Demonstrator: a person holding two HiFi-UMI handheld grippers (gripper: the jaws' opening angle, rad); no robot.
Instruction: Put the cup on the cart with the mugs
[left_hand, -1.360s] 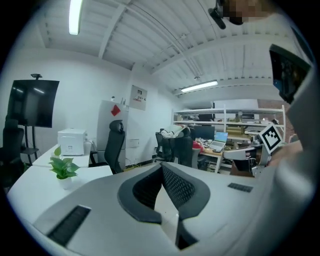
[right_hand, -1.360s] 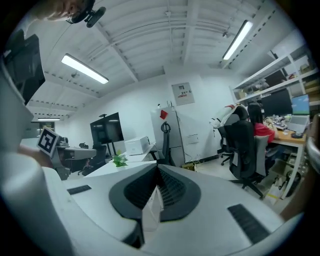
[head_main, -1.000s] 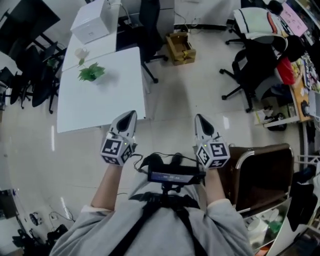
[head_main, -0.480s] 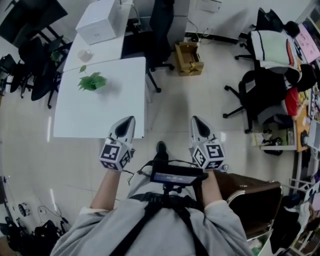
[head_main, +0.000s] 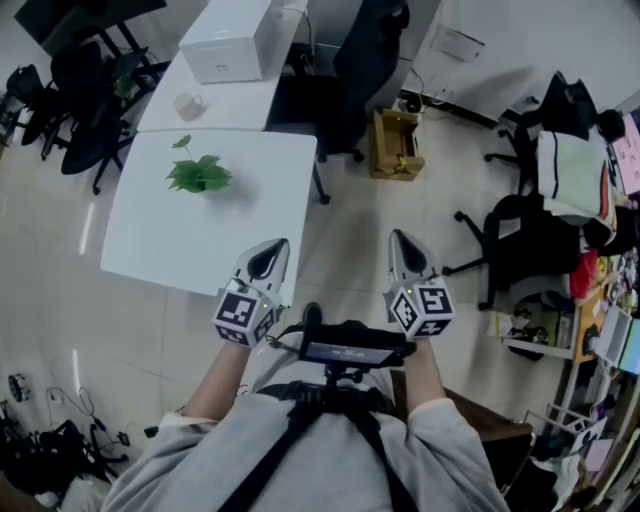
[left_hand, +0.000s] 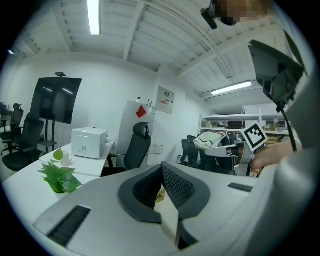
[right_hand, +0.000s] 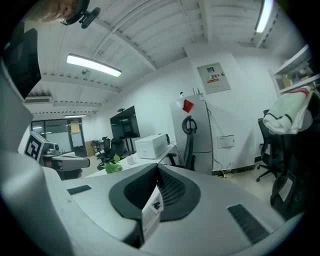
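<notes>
Two white tables: the near table begins just ahead and left of the left gripper fingertips, and the far table lies well beyond them. One white box, one plant, one cup. The cup stands on the far table near the white box, far ahead of both grippers. One cardboard box sits on the floor ahead of the right gripper, contents unclear. Both grippers' jaws are fully together, holding nothing. Ceiling lights show only in the gripper views.

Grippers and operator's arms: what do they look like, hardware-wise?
Left gripper and right gripper: light grey shells, dark textured pads, tapering to a point. Each carries a cube with black-and-white square markers. Black cable by the left one. Grey sleeves, black chest straps.
</notes>
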